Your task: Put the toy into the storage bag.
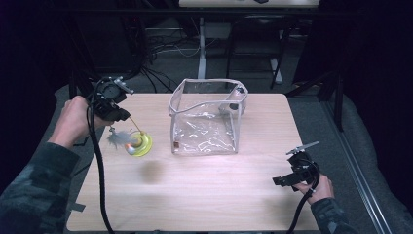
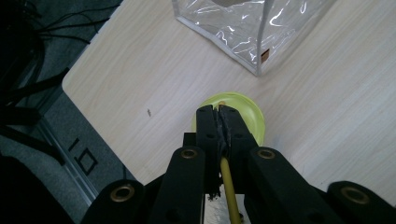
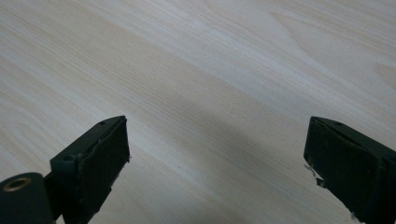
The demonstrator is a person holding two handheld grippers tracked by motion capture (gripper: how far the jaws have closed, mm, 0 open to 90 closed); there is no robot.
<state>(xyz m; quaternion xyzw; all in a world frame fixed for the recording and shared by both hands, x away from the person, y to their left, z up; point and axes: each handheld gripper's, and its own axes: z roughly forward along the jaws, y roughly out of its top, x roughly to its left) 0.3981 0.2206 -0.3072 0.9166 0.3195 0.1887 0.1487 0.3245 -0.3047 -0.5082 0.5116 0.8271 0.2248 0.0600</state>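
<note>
While the left gripper [image 2: 219, 110] is clamping a thin yellow stick [image 2: 228, 186], its yellow disc [image 2: 252, 116] is hanging right below the jaws.
Right gripper [image 3: 217, 154] is sitting wide open over bare table [image 3: 210, 70], well away from the clear bag [image 1: 207, 117].

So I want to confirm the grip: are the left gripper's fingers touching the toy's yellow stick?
Touching. The left gripper view shows the fingers closed on the yellow stick.
</note>
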